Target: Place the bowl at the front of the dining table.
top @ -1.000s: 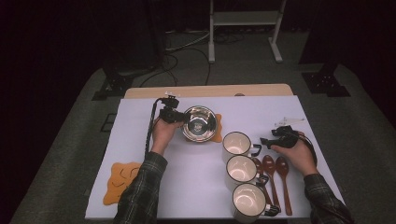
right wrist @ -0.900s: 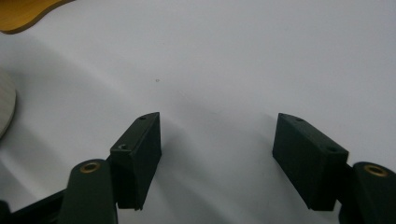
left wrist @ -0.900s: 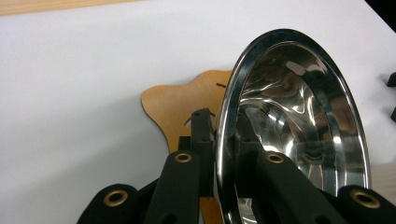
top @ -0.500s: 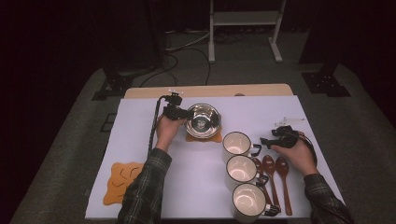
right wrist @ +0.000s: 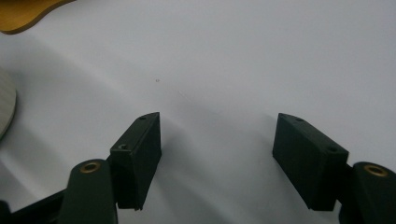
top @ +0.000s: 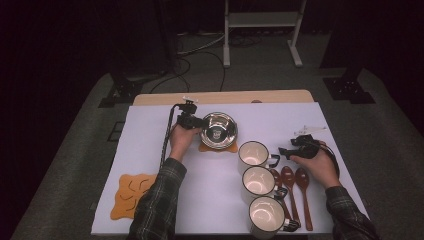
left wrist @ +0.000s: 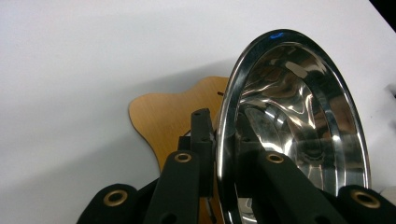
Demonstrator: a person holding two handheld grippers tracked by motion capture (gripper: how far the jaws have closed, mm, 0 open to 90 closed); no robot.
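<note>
The left claw (left wrist: 224, 154) pinches the bowl (top: 218, 130) rim, tilting it over a coaster (left wrist: 173, 116). The right claw (right wrist: 217, 158) rests open on the surface (top: 280, 120), empty.

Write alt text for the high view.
The left gripper grips the rim of a steel bowl over an orange mat on a white table. The right gripper rests open beside three mugs and three wooden spoons; a second mat lies near left.
</note>
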